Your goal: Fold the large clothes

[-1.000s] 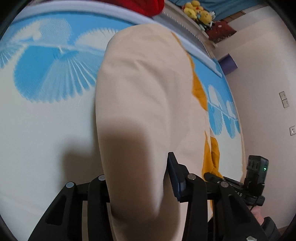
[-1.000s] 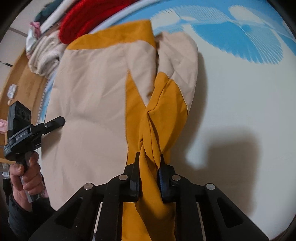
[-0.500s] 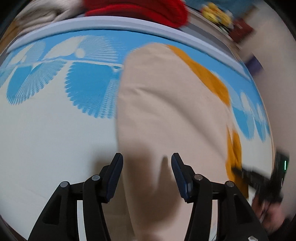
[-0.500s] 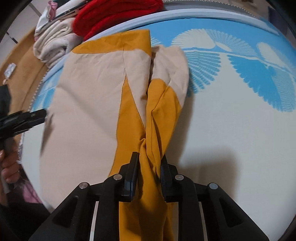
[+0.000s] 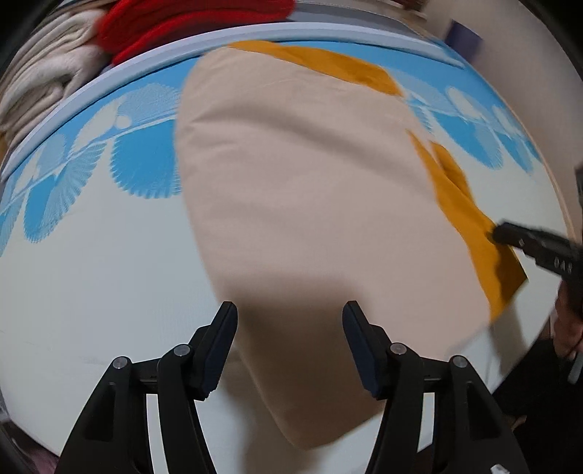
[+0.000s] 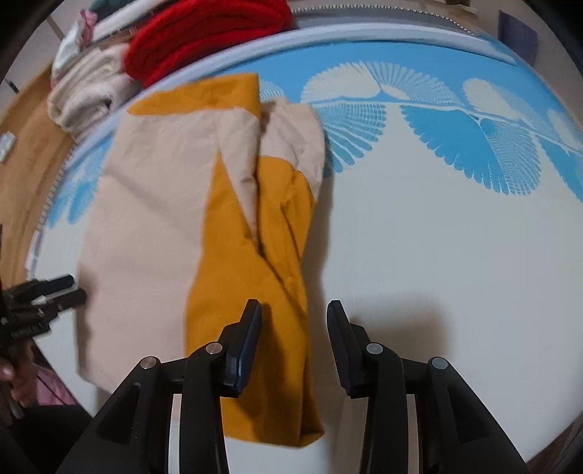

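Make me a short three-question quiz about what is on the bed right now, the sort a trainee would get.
1. True or false: the right gripper has its jaws clamped on the mustard sleeve.
2. Which colour covers most of the garment? A beige, B red, C blue.
3. Fill in: the red clothing lies beyond the bed's far ____.

Key
1. False: the jaws are opening, and the sleeve lies between them with neither pad pressing on it.
2. A: beige, with mustard panels along one side.
3. Edge: it sits past the pale rim of the patterned sheet, beside a cream pile.
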The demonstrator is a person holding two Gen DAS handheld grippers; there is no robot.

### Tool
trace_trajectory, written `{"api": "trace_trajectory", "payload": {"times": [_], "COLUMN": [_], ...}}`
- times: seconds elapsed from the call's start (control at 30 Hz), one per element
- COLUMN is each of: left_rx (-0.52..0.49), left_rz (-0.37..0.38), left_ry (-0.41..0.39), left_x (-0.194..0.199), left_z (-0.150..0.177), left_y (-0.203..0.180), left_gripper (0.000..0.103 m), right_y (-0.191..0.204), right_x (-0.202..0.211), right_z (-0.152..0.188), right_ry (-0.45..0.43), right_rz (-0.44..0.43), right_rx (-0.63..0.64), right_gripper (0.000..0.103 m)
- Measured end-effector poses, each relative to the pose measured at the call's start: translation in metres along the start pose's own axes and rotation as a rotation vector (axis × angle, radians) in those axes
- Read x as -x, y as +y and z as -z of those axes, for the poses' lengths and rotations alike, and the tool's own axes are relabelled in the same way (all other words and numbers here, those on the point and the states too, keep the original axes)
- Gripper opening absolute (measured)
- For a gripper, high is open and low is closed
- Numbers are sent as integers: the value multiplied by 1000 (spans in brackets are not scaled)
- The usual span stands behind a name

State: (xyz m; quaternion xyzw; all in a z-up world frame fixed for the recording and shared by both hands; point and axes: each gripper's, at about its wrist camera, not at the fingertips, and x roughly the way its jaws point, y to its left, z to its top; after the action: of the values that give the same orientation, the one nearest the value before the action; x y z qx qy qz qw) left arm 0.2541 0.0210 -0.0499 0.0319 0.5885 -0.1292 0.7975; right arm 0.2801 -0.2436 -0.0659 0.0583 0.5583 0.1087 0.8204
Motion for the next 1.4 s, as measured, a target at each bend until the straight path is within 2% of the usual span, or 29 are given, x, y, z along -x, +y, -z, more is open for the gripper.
{"api": "trace_trajectory", "payload": {"times": [0.07,0.1,0.17,0.23,0.3,0.37,0.43,0.47,0.6,0.63,0.67,0.77,0.83,0.97,1.07,1.2,1.3,1.4], "left_rx": [-32,-34,6,51,65,76,89,95,131,142,160,173,180,190,182,182,231,255], "left_rz": [-47,-75,-86,-106,-149,-147,-147,-150,-153,-156,-166,-197,-209,-164,-155,-146,-117,-123], "left_ry": [45,53,46,8,-78,-174,-244,-292,-414,-423,-440,-460,-480,-455,-426,-423,-402,-369], "left_x": [-13,-19,-17,-3,23,51,73,89,127,131,137,145,147,133,121,111,103,95], "left_z": [8,10,14,17,24,36,49,60,99,103,117,139,154,169,165,156,153,149], "left_y": [-6,-5,-5,-6,-12,-20,-27,-33,-49,-50,-54,-64,-72,-79,-82,-81,-75,-71], "left_gripper": [58,64,65,64,64,66,80,83,88,90,91,93,94,94,94,95,102,102], "right_y": [7,12,17,12,8,10,14,16,26,30,34,47,58,74,82,86,85,84], "right_x": [6,4,-12,-26,-20,-1,25,39,108,121,135,163,177,189,189,179,171,160], "right_z": [5,9,19,28,31,31,34,36,57,65,77,105,125,158,171,171,166,162], "right_ry": [-6,12,95,178,175,109,11,-42,-309,-357,-412,-499,-519,-526,-525,-502,-491,-463], "right_rz": [-39,-33,62,157,195,229,288,306,319,318,316,289,264,245,256,251,242,228], "right_rx": [28,66,143,157,145,149,165,163,103,98,95,81,88,120,123,130,126,113], "right_gripper": [39,40,40,40,40,40,40,40,48,56,68,86,92,97,99,100,101,103]}}
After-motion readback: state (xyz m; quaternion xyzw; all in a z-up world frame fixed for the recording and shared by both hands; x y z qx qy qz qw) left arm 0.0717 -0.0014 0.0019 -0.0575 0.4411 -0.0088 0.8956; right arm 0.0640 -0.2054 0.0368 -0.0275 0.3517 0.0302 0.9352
